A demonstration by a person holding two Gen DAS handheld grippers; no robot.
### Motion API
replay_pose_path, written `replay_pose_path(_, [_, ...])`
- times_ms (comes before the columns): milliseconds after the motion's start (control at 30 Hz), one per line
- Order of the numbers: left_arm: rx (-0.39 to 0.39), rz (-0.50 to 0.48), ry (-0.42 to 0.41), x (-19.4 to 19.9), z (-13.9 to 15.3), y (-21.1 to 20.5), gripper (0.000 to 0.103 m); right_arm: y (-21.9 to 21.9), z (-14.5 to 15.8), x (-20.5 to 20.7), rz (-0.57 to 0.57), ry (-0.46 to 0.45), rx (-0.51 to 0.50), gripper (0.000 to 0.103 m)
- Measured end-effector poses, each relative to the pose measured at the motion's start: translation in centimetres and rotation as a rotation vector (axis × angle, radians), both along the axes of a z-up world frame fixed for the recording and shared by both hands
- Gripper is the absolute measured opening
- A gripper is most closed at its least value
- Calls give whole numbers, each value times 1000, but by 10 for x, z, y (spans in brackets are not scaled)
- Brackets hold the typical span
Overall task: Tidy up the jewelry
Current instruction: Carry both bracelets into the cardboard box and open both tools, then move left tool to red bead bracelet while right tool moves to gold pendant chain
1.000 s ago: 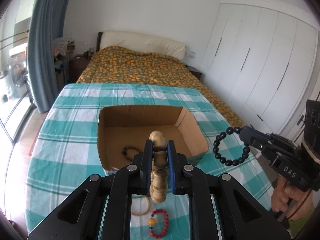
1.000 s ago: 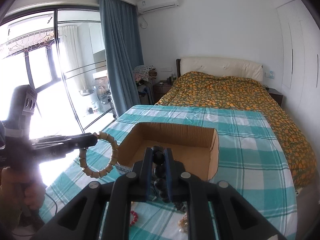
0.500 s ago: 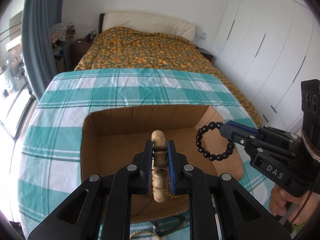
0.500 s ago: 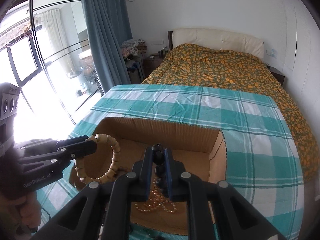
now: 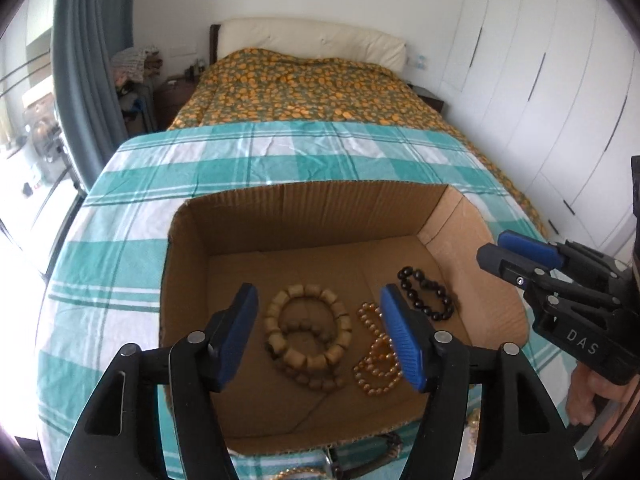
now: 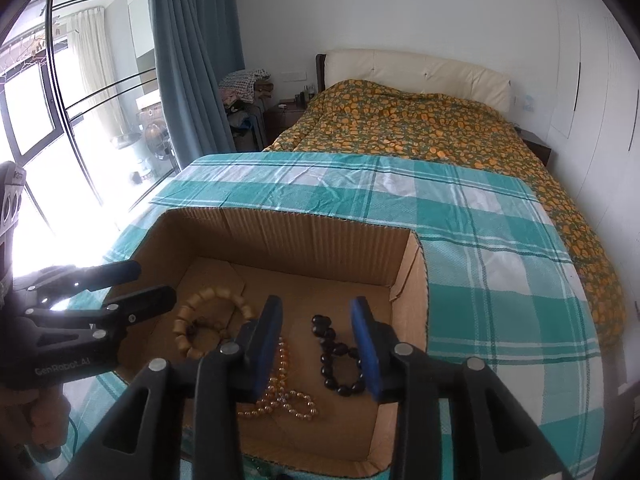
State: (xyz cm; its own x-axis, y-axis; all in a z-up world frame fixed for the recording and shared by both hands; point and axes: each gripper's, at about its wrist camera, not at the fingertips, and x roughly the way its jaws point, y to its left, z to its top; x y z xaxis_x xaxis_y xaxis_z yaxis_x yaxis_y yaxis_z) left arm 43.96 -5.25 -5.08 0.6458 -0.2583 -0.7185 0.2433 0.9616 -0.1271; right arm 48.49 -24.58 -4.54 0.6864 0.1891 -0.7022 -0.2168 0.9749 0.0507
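I saw the jewelry lying on the floor of the open cardboard box: a wooden bead bracelet of pale chunky beads sat toward the left, resting on a second strand of smaller brown beads, a gold bead strand lay coiled in loops just beside it, and a black bead bracelet lay toward the right wall, apart from the others. The box stood on the bench, which was covered by a teal checked cloth. My left gripper hung over the box with its fingers opening, spread wide on either side of the wooden bracelet and pressing on nothing. My right gripper hung above the black bracelet, its fingers also opening but at a narrower gap, with nothing caught between the blue pads. In the left view the right gripper's tips reached in over the box's right wall; in the right view the left gripper's tips stood over the box's left corner. Beyond the bench lay a bed under an orange-patterned cover, with a blue curtain by the window and white wardrobe doors along the wall.
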Motion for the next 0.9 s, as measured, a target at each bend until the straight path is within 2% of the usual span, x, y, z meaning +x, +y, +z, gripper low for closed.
replay_pose_path(33, [-6, 1, -8, -7, 3, 3, 70, -1, 4, -8, 1, -13, 1, 38])
replay_pose_path(100, [-19, 6, -33, -27, 10, 11, 80, -3, 11, -28, 4, -48, 4, 48])
replay_pose_path(167, [-20, 16, -58, -52, 13, 18, 84, -7, 14, -50, 2, -79, 3, 49])
replay_pose_path(300, [-16, 24, -66, -102, 3, 28, 86, -14, 13, -95, -10, -107, 7, 49])
replay_pose_path(433, [-2, 52, -37, -145, -20, 37, 87, -25, 5, -142, -49, -121, 19, 49])
replay_pose_path(600, [5, 91, 11, -190, -51, 43, 87, -45, -20, -193, -146, -107, 25, 49])
replay_pose_path(700, [-22, 114, 40, -207, -70, 46, 87, -50, -39, -218, -191, -82, 2, 50])
replay_pose_path(900, [-22, 117, 94, -221, -99, 42, 87, -50, -72, -251, -211, -19, -2, 50])
